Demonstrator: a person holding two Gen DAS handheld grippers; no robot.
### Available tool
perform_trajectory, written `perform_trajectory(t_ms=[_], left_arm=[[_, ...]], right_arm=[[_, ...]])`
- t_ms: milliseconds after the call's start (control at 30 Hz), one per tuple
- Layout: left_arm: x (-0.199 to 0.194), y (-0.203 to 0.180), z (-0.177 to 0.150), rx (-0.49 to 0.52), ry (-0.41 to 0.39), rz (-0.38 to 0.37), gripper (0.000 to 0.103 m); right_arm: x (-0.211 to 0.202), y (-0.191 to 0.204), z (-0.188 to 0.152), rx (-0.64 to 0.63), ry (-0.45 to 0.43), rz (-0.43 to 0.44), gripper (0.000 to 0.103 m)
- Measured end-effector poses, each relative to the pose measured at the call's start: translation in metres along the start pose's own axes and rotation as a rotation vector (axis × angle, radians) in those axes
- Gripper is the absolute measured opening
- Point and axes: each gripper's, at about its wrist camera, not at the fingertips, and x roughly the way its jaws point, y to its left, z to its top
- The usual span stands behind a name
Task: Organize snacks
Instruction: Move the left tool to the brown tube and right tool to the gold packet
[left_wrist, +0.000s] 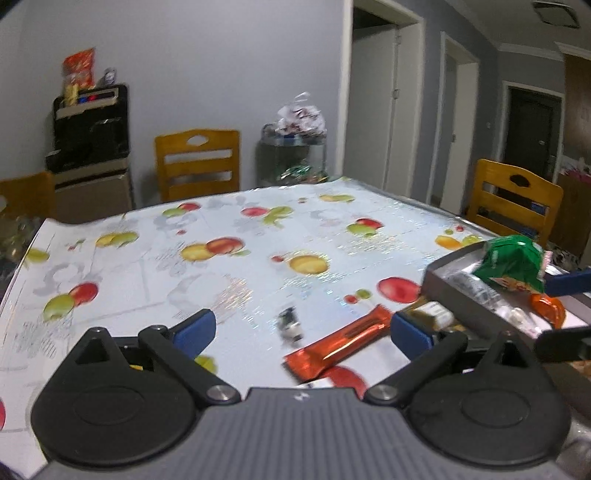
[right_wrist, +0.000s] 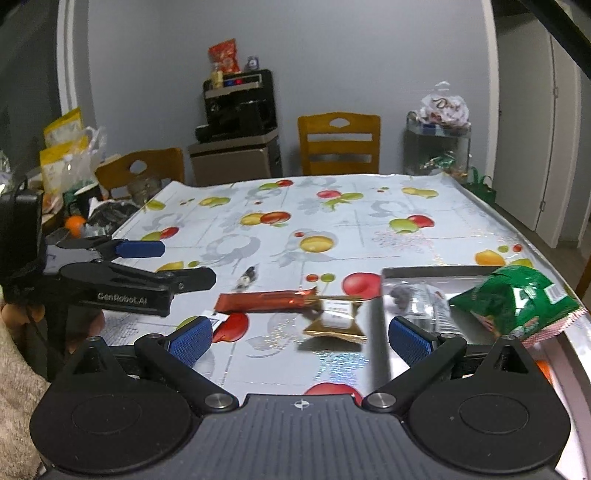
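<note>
An orange snack bar (left_wrist: 341, 341) (right_wrist: 264, 300) lies on the fruit-print tablecloth. A gold-wrapped snack (right_wrist: 334, 317) (left_wrist: 430, 312) lies beside it, next to a grey tray (left_wrist: 458, 291) (right_wrist: 384, 332). The tray holds a green snack bag (left_wrist: 513, 264) (right_wrist: 517, 301), a clear packet (right_wrist: 424, 299) and an orange-wrapped sweet (left_wrist: 548, 310). A small dark candy (left_wrist: 290, 323) (right_wrist: 247, 277) lies on the cloth. My left gripper (left_wrist: 301, 330) (right_wrist: 173, 264) is open and empty, above the bar. My right gripper (right_wrist: 301, 338) is open and empty, just in front of the gold snack.
Wooden chairs (right_wrist: 340, 142) (left_wrist: 511, 201) stand around the table. A black appliance on a cabinet (right_wrist: 238, 110) and a glass trolley with bags (right_wrist: 437, 147) stand by the far wall. Bags and clutter (right_wrist: 70, 166) sit at the left.
</note>
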Motion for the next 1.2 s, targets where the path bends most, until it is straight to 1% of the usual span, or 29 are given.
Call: perform_trajectory(t_ms=[133, 300, 367, 500, 567, 667, 733, 800, 867, 933, 1000, 1067, 1100, 1200], left_arm=[[0.0, 0.014, -0.001, -0.048, 0.018, 0.035, 0.102], [0.007, 0.013, -0.003, -0.075, 0.073, 0.066, 0.102], [0.008, 0.012, -0.004, -0.095, 0.078, 0.066, 0.102], [0.001, 0.022, -0.001, -0.186, 0.05, 0.124, 0.102], [0.001, 0.033, 0.0, -0.236, 0.073, 0.131, 0.102], [0.003, 0.043, -0.001, -0.292, 0.123, 0.106, 0.102], [0.0, 0.043, -0.001, -0.273, 0.124, 0.097, 0.102], [-0.009, 0.044, 0.002, -0.248, 0.085, 0.132, 0.102], [-0.02, 0.05, 0.004, -0.268, 0.035, 0.168, 0.102], [-0.027, 0.056, 0.004, -0.301, 0.02, 0.156, 0.102], [-0.025, 0.056, 0.003, -0.299, 0.04, 0.133, 0.102], [-0.019, 0.047, 0.0, -0.257, 0.077, 0.106, 0.102], [-0.016, 0.04, -0.001, -0.221, 0.097, 0.084, 0.102], [-0.008, 0.016, -0.008, -0.092, 0.146, 0.03, 0.102]], right_arm=[[0.006, 0.01, -0.001, -0.011, 0.013, 0.011, 0.103], [0.015, 0.026, -0.007, -0.038, 0.024, 0.043, 0.103], [0.019, 0.032, -0.011, -0.053, 0.028, 0.047, 0.103], [0.029, 0.038, -0.019, -0.062, 0.058, 0.06, 0.103], [0.031, 0.038, -0.022, -0.068, 0.064, 0.059, 0.103], [0.031, 0.035, -0.02, -0.072, 0.06, 0.042, 0.103], [0.032, 0.031, -0.015, -0.075, 0.058, 0.023, 0.103], [0.03, 0.025, -0.008, -0.073, 0.046, 0.006, 0.103], [0.027, 0.018, 0.0, -0.05, 0.017, -0.007, 0.103], [0.028, 0.01, 0.006, -0.017, 0.004, -0.016, 0.103], [0.034, 0.005, 0.01, 0.005, 0.011, -0.017, 0.103], [0.044, 0.003, 0.014, 0.009, 0.024, -0.024, 0.101], [0.049, 0.003, 0.015, 0.006, 0.029, -0.03, 0.1], [0.067, 0.0, 0.015, 0.01, 0.068, -0.051, 0.09]])
